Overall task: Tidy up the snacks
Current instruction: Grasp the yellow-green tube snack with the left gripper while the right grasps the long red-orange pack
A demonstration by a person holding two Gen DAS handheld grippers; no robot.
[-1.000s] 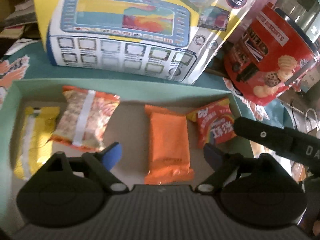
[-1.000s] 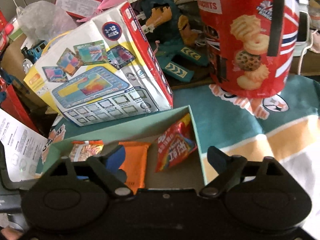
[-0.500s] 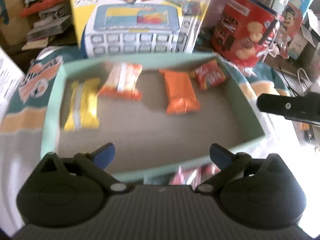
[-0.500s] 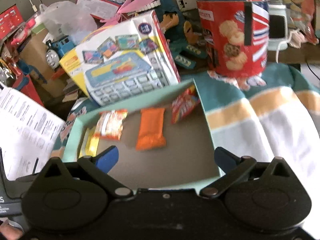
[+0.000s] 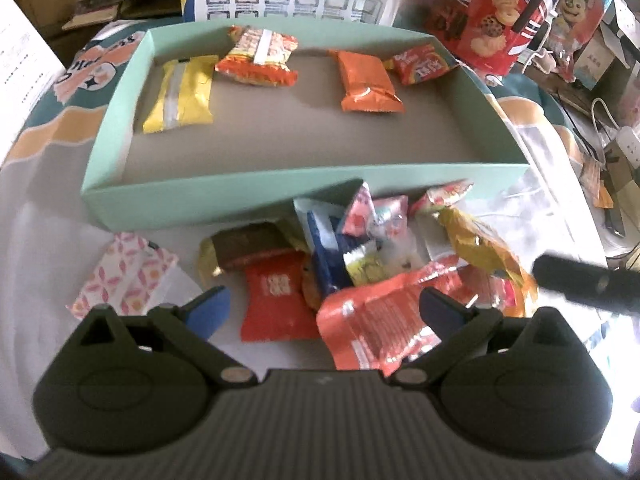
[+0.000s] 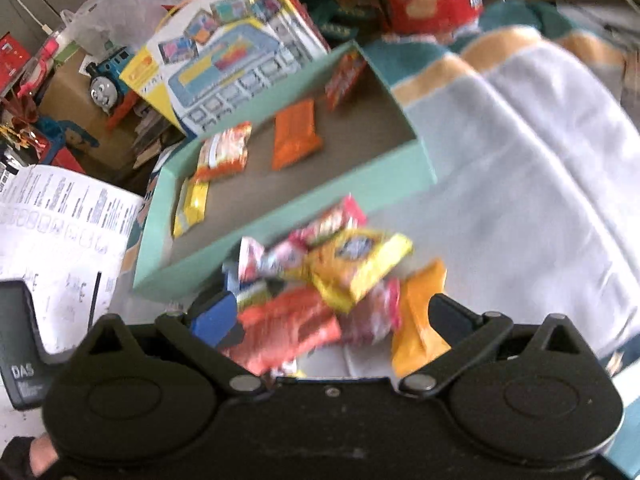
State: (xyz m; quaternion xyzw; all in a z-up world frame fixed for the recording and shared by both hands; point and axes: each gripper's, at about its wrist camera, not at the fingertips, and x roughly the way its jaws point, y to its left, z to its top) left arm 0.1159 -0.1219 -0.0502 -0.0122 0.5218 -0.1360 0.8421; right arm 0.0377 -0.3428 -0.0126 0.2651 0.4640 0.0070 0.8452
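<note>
Both grippers – left gripper, right gripper – gaping above snack pile.

A cluttered home: toy train, toy box, patterned blanket.

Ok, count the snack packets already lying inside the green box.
4, all along the far side of the green box: yellow packet at left, orange-and-white packet, plain orange packet, and red packet in the far right corner. None looks hidden.
</note>
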